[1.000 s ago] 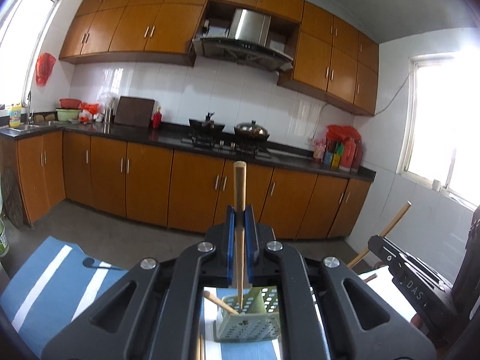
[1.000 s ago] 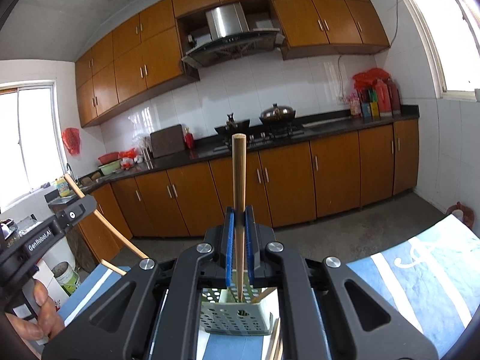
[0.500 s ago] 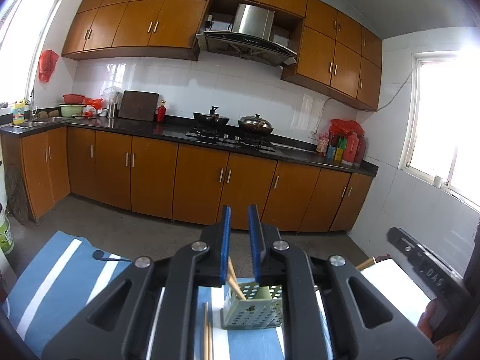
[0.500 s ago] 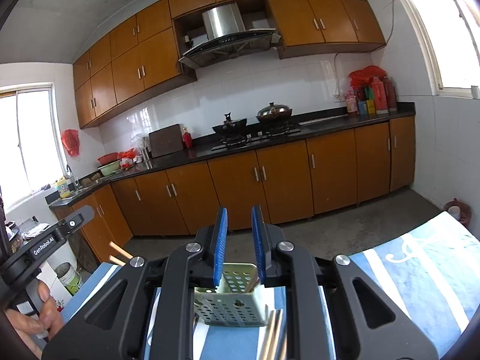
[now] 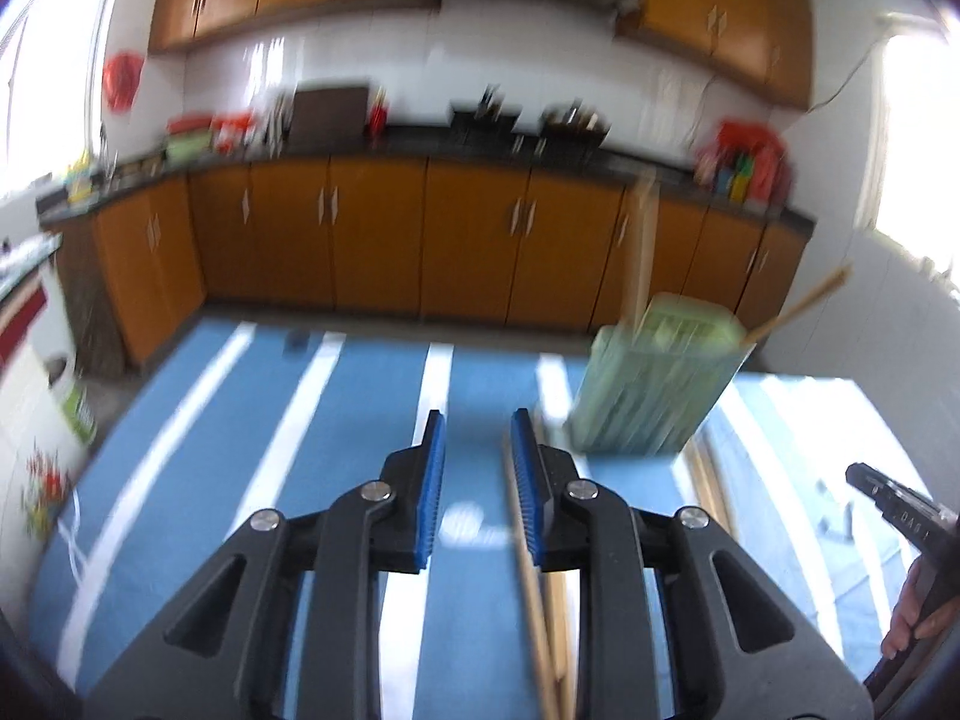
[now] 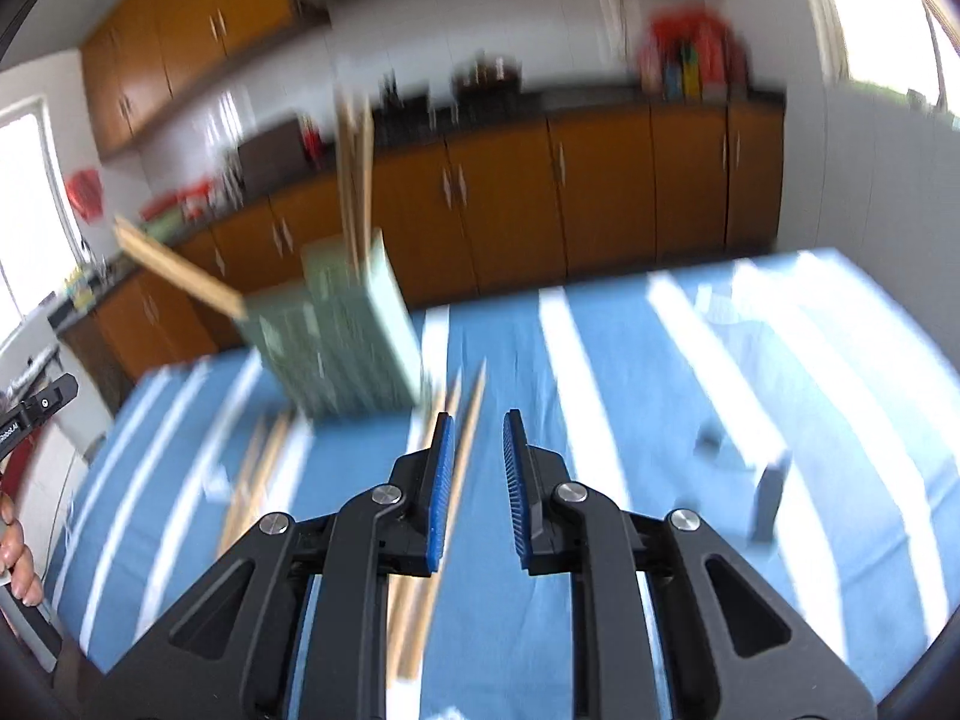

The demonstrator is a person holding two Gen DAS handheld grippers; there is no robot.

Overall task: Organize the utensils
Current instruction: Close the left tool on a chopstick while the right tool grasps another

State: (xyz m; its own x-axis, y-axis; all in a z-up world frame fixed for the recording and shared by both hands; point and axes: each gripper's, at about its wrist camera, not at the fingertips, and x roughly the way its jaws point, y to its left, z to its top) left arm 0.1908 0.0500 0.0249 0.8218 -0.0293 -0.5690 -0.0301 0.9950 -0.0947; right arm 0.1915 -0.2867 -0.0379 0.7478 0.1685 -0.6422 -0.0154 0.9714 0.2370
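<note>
Both my jaws empty above the striped bench

My left gripper [image 5: 474, 450] is opening, nothing between its jaws; my right gripper [image 6: 477, 450] stands slightly parted over loose chopsticks [image 6: 462, 462] lying flat. The green holder [image 5: 654, 384] stands upright on the blue cloth [image 5: 240, 450], chopsticks inside.

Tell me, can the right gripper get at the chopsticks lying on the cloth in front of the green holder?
Probably yes: right gripper stands open above loose chopsticks, with nothing between.
</note>
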